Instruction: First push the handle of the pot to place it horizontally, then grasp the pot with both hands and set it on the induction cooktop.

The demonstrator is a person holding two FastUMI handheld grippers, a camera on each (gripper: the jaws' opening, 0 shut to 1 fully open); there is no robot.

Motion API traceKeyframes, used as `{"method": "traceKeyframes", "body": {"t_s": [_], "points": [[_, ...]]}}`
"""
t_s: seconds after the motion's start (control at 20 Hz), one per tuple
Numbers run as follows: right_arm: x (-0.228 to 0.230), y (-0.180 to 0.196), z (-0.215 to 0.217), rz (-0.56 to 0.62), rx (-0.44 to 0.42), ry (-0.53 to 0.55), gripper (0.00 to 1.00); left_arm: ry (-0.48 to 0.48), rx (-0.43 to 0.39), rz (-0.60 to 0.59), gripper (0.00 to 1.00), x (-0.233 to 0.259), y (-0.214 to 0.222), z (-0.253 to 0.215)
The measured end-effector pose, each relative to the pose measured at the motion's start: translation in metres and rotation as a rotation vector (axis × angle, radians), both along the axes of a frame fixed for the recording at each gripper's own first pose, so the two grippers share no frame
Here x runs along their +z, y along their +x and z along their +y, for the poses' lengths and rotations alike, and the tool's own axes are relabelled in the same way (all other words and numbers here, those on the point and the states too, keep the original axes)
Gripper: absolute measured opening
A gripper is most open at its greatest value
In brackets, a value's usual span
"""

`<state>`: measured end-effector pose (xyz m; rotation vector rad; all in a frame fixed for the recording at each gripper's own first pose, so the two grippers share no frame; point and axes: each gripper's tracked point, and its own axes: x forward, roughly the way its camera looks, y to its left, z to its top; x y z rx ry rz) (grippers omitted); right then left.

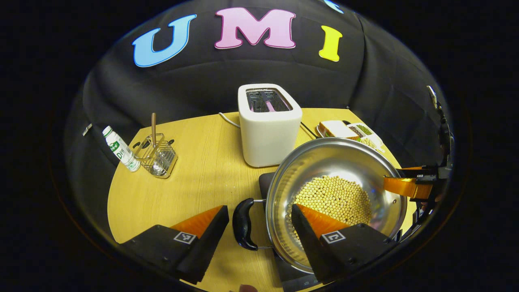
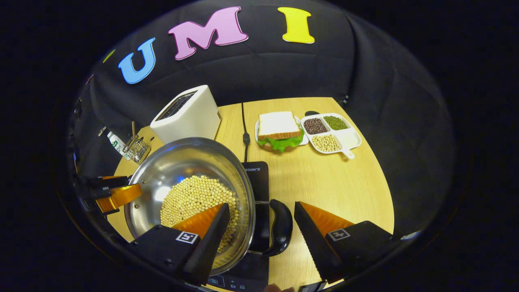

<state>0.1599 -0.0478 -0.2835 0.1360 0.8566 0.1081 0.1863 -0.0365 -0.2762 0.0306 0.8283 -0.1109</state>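
A steel pot holding soybeans stands over the black induction cooktop. My left gripper is open, its fingers straddling the pot's black side handle and rim, with one finger over the beans. In the right gripper view the pot sits on the cooktop, and my right gripper is open around the opposite black handle, one finger inside the rim. Each gripper also appears at the pot's far side: the right gripper and the left gripper.
A white toaster stands just behind the pot. A small bottle and a wire holder are at the table's far left. A sandwich on a plate and a divided dish of beans lie at the back right.
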Motion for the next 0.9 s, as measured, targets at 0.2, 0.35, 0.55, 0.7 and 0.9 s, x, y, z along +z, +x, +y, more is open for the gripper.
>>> {"method": "traceKeyframes", "body": {"t_s": [0.2, 0.35, 0.55, 0.7, 0.9], "points": [[0.029, -0.001, -0.004, -0.093, -0.022, -0.025, 0.99, -0.025, 0.016, -0.069, 0.96, 0.022, -0.006, 0.003], [0.059, -0.002, -0.006, -0.19, -0.019, -0.065, 0.99, -0.04, 0.016, -0.155, 0.97, 0.055, -0.012, 0.002], [0.105, -0.008, -0.003, -0.314, -0.001, -0.102, 0.99, -0.06, 0.045, -0.255, 0.96, 0.094, -0.023, 0.01], [0.136, -0.015, 0.003, -0.395, 0.006, -0.112, 0.99, -0.113, 0.095, -0.325, 0.96, 0.123, -0.032, 0.018], [0.183, -0.027, 0.007, -0.522, -0.022, -0.124, 0.99, -0.119, 0.121, -0.451, 0.95, 0.167, -0.046, 0.034]]}}
